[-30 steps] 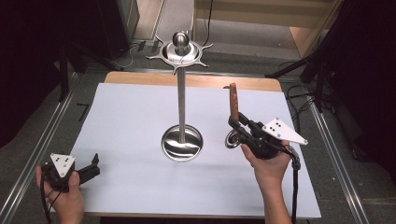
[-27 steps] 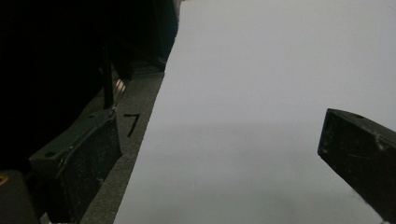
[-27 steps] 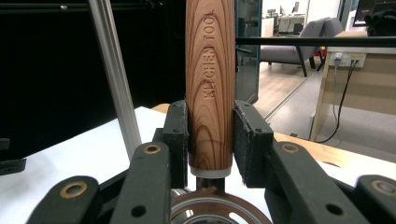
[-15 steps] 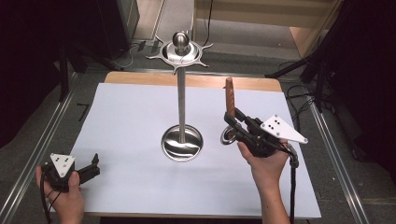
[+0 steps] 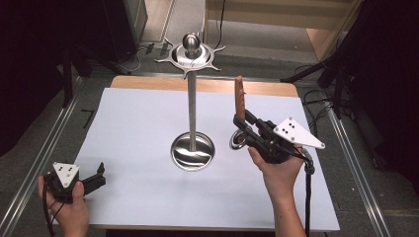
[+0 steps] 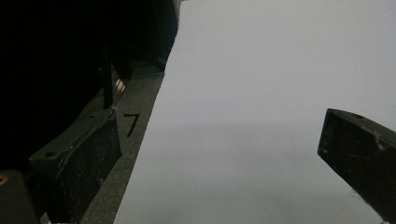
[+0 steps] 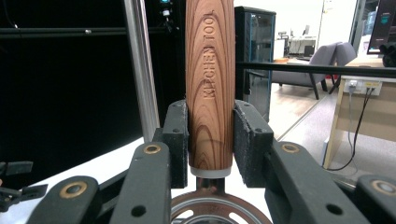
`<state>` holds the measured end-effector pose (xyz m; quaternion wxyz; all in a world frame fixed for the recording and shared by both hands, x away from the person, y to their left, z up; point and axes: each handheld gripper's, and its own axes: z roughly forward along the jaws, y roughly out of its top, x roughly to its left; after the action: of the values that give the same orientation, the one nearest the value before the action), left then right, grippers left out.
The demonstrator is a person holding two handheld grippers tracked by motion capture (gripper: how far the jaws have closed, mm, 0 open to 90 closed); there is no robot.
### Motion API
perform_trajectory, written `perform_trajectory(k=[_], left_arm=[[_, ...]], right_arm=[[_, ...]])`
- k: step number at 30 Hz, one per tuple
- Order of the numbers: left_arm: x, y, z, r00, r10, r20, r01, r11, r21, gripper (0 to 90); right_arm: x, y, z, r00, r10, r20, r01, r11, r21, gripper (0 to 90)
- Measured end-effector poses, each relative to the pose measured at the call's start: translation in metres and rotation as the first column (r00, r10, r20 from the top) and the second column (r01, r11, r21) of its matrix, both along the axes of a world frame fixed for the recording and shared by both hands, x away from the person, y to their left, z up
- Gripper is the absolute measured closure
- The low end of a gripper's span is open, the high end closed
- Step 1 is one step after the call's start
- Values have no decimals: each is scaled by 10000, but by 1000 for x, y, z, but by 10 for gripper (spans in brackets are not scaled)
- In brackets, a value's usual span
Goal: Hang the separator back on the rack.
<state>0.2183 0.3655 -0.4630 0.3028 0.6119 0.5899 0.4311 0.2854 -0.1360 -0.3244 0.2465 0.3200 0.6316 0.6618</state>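
The right gripper (image 5: pixel 243 129) holds a kitchen utensil with a brown wood-grain handle (image 7: pixel 209 84) and a round metal head (image 5: pixel 237 141). Its jaws are clamped on the lowest part of the handle, just above the metal collar, so the handle stands upright and the head hangs below the pads. The utensil sits to the right of the tall polished steel hanging stand (image 5: pixel 191 113), near its round base (image 5: pixel 192 152) but clear of it, above the white table sheet (image 5: pixel 138 128).

The handle looks stiff and smooth, probably lacquered, so it could slip or swivel between the pads if the grip loosens. The metal head likely carries most of the weight, and gripping close to it, as here, should keep the piece from swinging. Nothing about it seems fragile, though steel against steel would clatter and might rock the slender stand. Hanging it from the star-shaped top (image 5: pixel 190 57) would call for a careful lift.

The left gripper (image 5: pixel 91 181) rests at the near left corner, well apart from the stand, jaws wide and empty.
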Motion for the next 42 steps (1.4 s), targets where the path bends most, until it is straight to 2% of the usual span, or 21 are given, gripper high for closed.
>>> perform_trajectory(k=[17,27,33,42], left_arm=[[0,0,0,10000,5,0,-5,10000,-21,3],[0,0,0,10000,4,12,-4,10000,-6,3],[0,0,0,10000,-9,12,9,10000,2,3],[0,0,0,10000,9,11,-9,10000,7,3]], right_arm=[[-2,12,18,9989,287,366,-295,9994,195,702],[-4,12,32,9977,441,519,-471,9972,582,701],[-6,19,40,9943,758,755,-807,9947,640,701],[-9,22,41,9867,1248,1046,-1335,9878,804,702]])
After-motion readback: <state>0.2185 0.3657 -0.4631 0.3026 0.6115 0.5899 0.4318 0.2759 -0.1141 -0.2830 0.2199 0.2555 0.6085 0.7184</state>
